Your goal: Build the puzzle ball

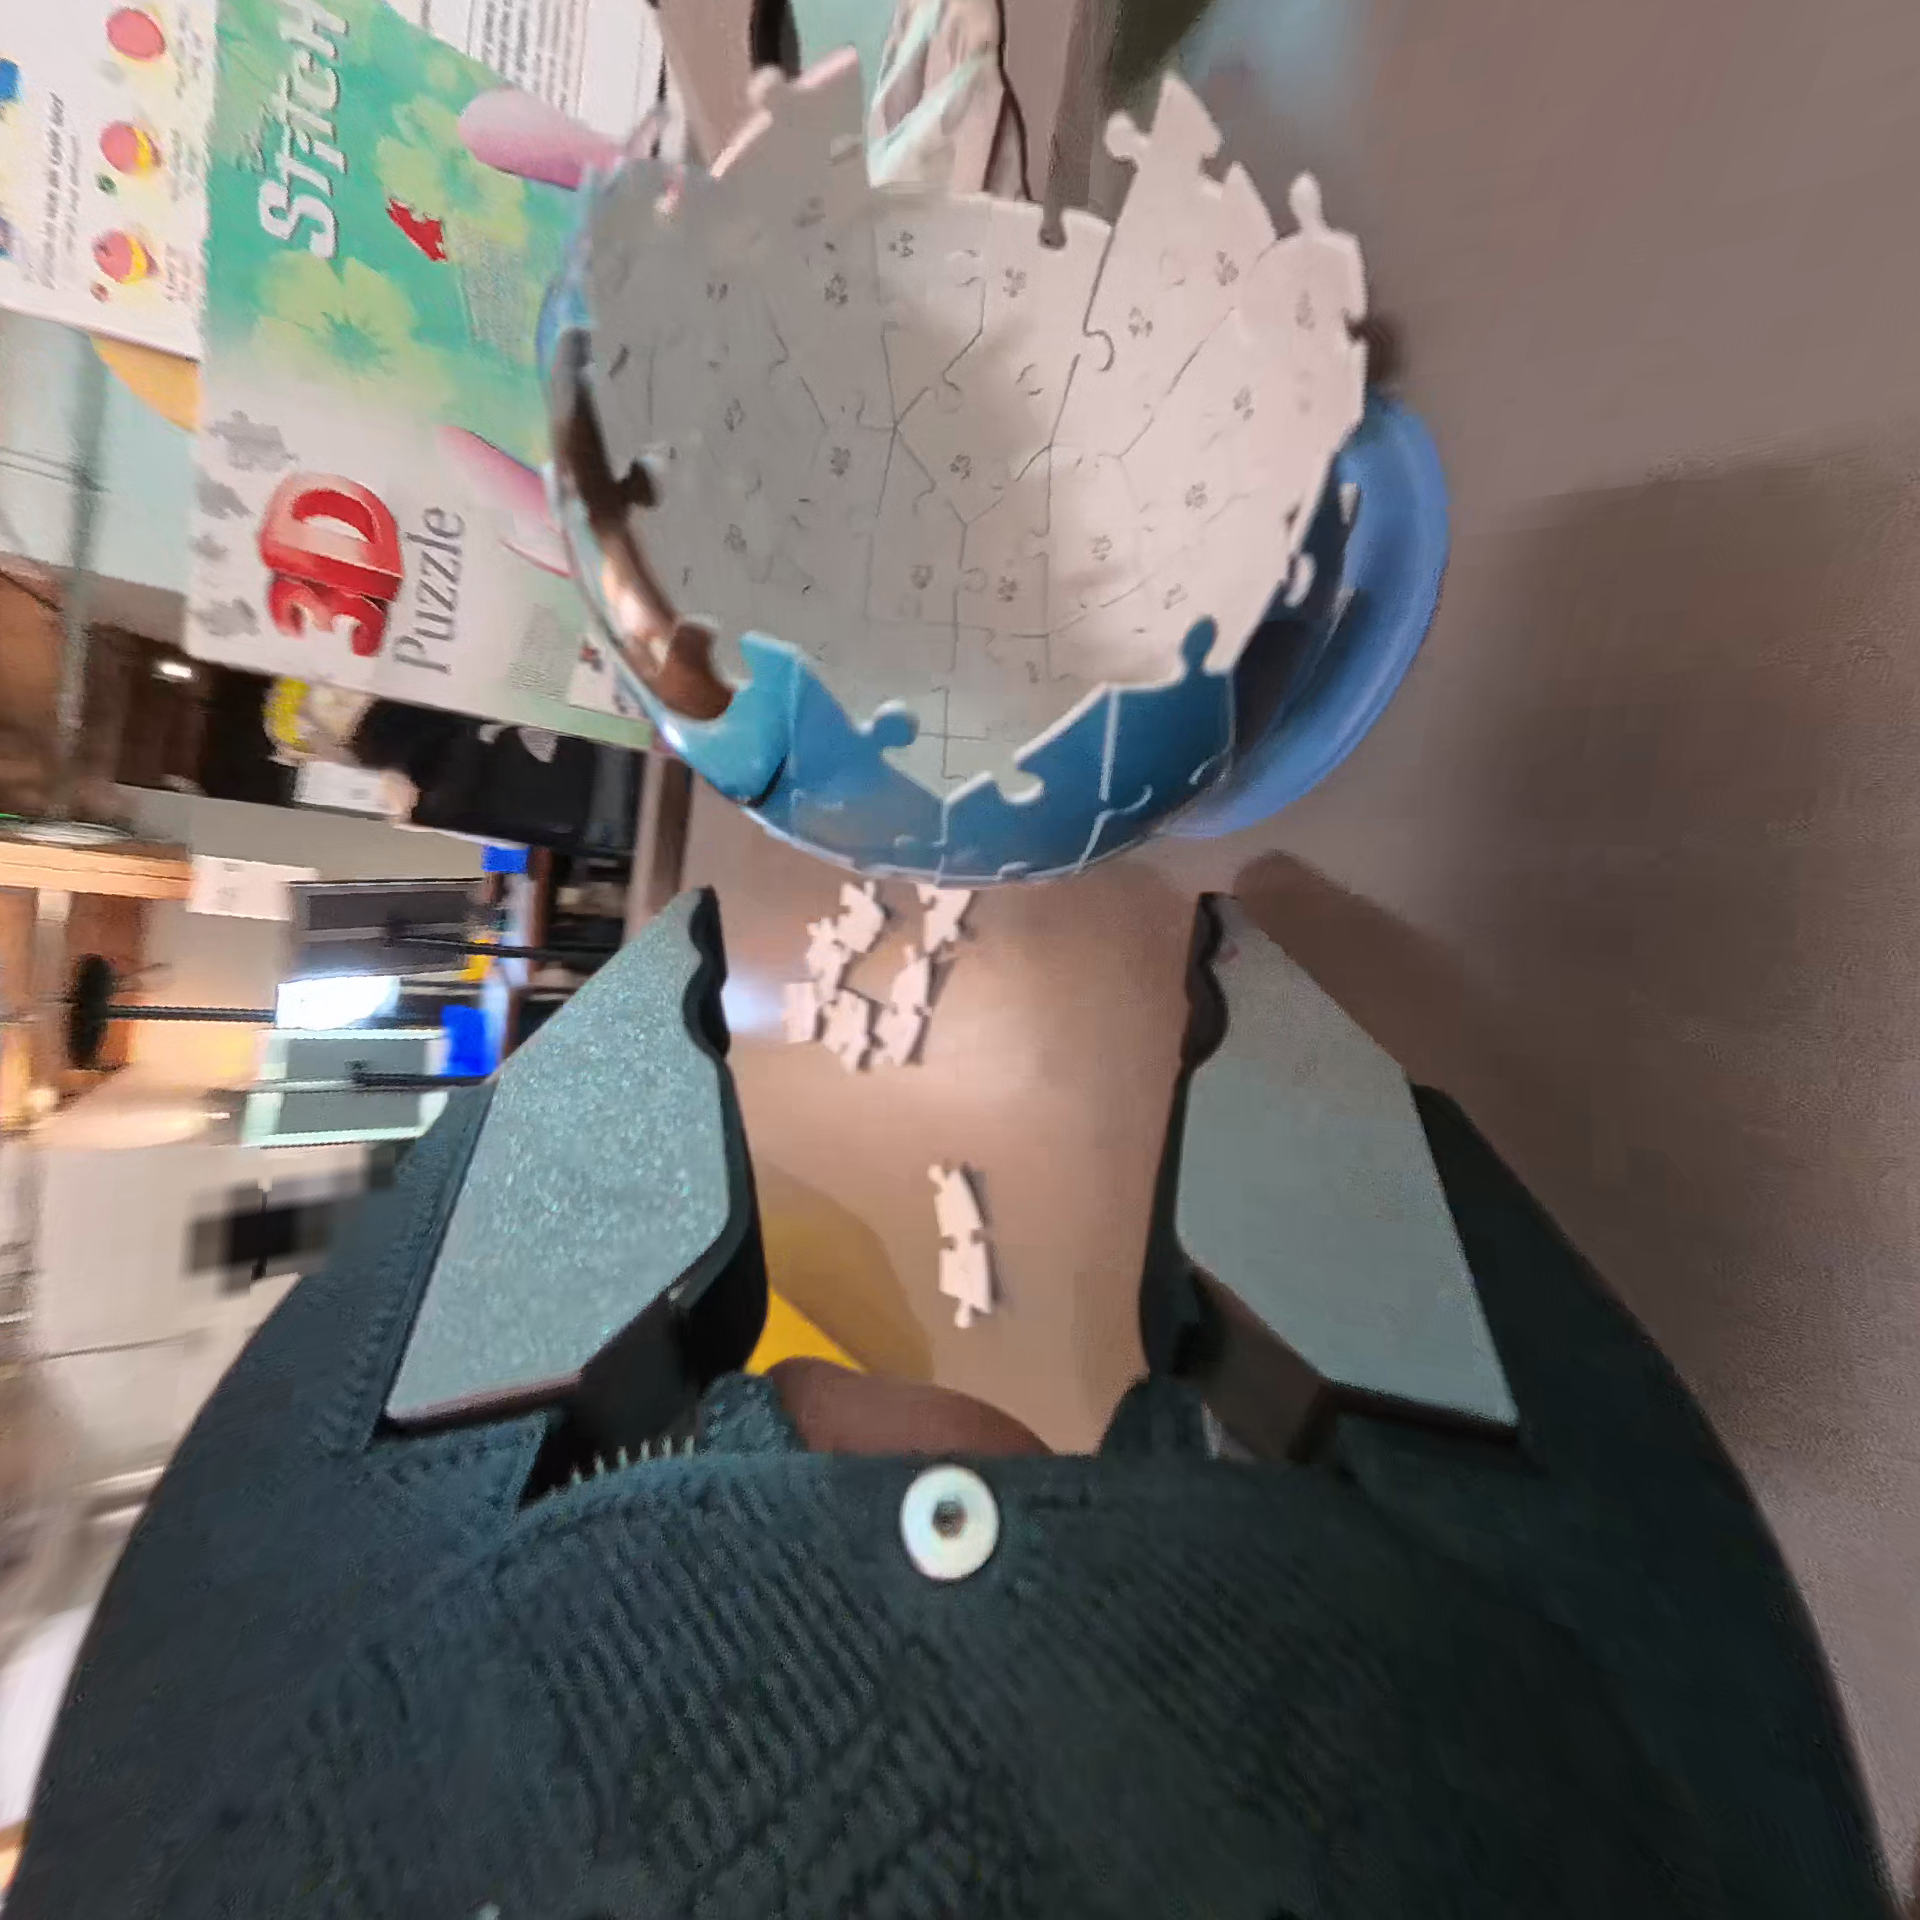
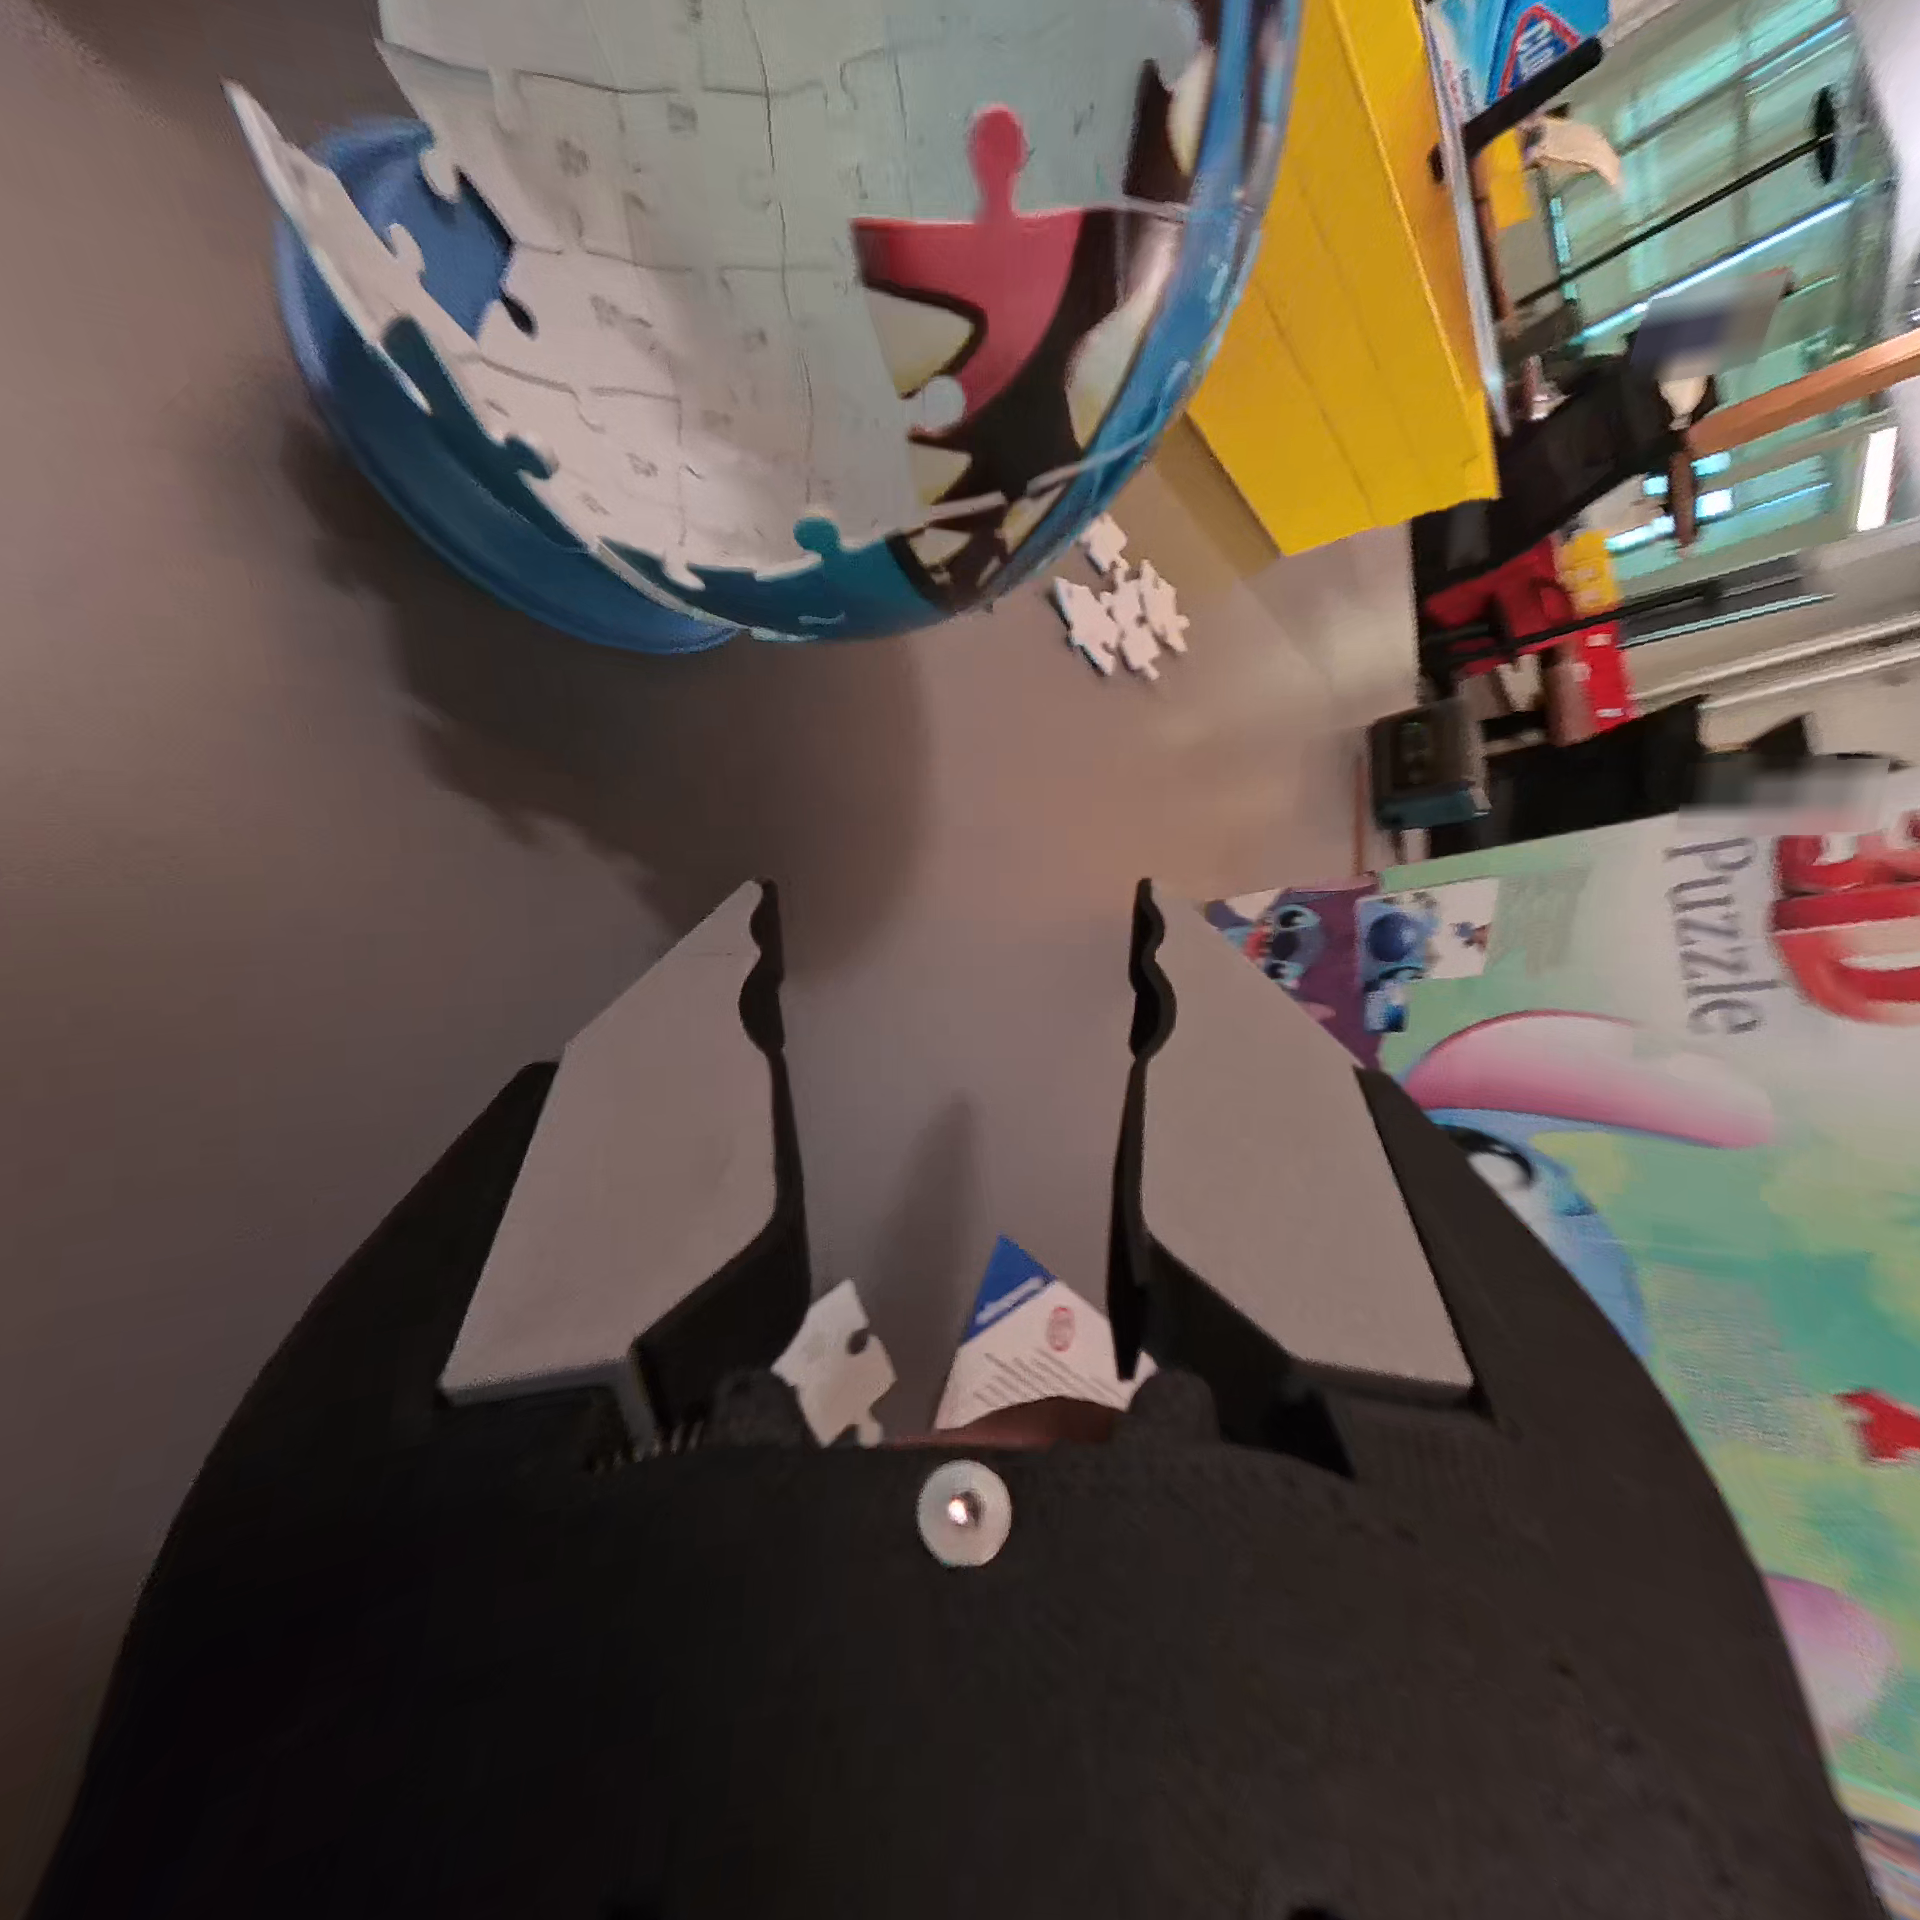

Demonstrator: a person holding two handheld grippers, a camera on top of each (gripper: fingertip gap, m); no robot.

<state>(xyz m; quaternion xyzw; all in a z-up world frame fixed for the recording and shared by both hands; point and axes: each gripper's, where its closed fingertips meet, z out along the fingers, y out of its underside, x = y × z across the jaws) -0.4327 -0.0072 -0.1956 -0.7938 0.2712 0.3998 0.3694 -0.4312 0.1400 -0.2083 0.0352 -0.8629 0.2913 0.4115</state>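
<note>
Left wrist view: left gripper (image 1: 956, 935) is hovering wide open, gripping nothing, near the half-built blue-and-white puzzle ball shell (image 1: 966, 499) sitting in its blue stand on the grey desk (image 1: 1662, 935). Right gripper (image 2: 951, 935) is likewise gaping, unloaded. Risk: nudging the shell could be popping joints.

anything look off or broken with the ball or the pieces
Nothing looks damaged. The half-built puzzle ball sits in its blue stand, top rim jagged only because unfinished. Loose white pieces lie scattered on the table.
</note>
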